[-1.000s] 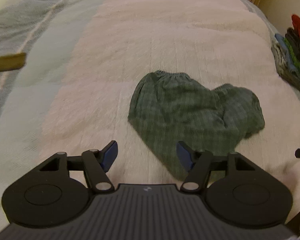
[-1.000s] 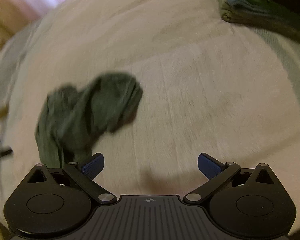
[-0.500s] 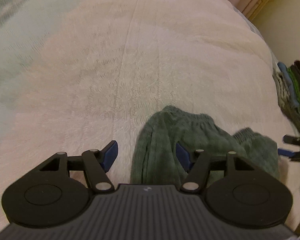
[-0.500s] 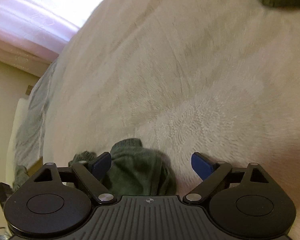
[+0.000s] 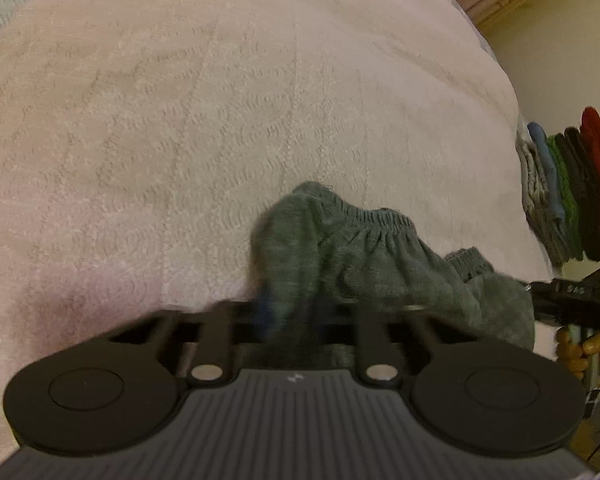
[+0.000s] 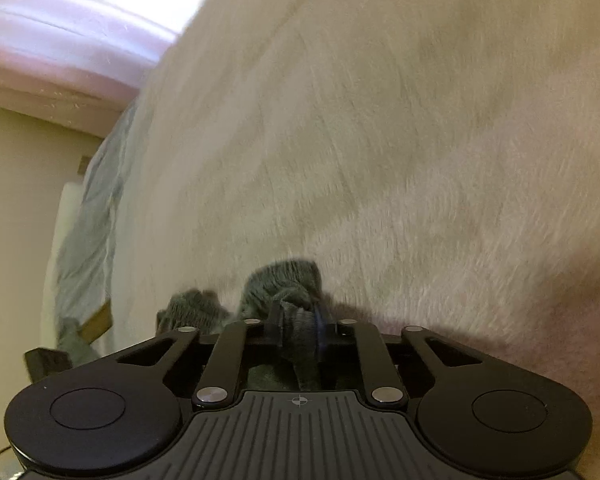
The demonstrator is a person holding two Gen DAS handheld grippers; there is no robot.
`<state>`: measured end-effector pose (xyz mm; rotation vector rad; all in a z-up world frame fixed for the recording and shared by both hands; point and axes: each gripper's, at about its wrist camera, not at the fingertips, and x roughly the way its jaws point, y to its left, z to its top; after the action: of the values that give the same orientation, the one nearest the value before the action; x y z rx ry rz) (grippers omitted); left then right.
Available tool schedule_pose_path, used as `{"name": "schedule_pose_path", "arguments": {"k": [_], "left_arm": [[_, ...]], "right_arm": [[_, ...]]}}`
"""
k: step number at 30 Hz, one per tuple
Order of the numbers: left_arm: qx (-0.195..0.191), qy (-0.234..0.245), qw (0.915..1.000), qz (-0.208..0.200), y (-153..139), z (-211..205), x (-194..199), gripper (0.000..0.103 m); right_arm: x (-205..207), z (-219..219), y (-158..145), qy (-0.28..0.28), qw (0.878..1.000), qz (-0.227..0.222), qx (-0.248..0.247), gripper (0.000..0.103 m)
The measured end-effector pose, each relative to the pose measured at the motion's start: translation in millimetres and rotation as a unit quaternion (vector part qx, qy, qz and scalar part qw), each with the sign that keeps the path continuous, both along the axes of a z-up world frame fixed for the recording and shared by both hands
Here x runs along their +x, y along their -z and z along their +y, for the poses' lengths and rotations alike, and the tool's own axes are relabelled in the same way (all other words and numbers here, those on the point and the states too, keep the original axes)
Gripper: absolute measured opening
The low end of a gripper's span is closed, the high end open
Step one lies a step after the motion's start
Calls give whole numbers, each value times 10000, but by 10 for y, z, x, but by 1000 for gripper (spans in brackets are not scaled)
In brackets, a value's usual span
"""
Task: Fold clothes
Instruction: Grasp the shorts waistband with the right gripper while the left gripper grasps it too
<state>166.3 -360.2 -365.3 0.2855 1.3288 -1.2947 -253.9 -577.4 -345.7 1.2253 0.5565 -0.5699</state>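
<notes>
Left hand-held gripper (image 5: 290,312): black ribbed body, round discs, silver screws, blue pads; right (image 6: 299,330) same.

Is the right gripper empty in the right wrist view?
No: the right gripper has its fingers closed on a fold of the green shorts.

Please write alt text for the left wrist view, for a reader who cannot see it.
The left gripper is shut on green shorts lying on a pale bedspread. A stack of folded clothes sits at the right edge, and the right gripper reaches in below it.
</notes>
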Motion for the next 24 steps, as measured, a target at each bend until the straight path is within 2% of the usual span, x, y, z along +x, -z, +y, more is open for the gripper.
{"name": "schedule_pose_path", "arguments": {"k": [3, 6, 8, 10, 14, 18, 21, 24], "left_arm": [[-522, -222, 9980, -277, -275, 182, 60, 7], [-1251, -297, 9896, -651, -698, 329, 60, 7], [-1850, -361, 9783, -860, -1051, 425, 40, 7], [-2413, -423, 9631, -1112, -1422, 505, -5, 7], [-3164, -450, 9351, -1530, -2033, 665, -149, 7], [-3563, -392, 9166, -1772, -2373, 965, -333, 7], [-3608, -356, 9139, -1827, -2451, 1303, -491, 7], [-3485, -303, 9190, -1820, -2432, 1643, -700, 7]], "right_arm": [[-126, 103, -370, 137, 9962, -148, -850, 11], [-233, 183, -868, 236, 9820, -387, -1831, 10], [-285, 274, -1204, 259, 9675, -561, -2453, 10], [-333, 386, -1548, 264, 9481, -734, -3082, 10], [-415, 630, -2074, 180, 9154, -1022, -3890, 10], [-564, 925, -2381, 31, 8933, -1114, -4355, 10], [-725, 1177, -2487, -87, 8866, -1138, -4481, 10], [-870, 1468, -2558, -299, 8874, -1029, -4484, 10]]}}
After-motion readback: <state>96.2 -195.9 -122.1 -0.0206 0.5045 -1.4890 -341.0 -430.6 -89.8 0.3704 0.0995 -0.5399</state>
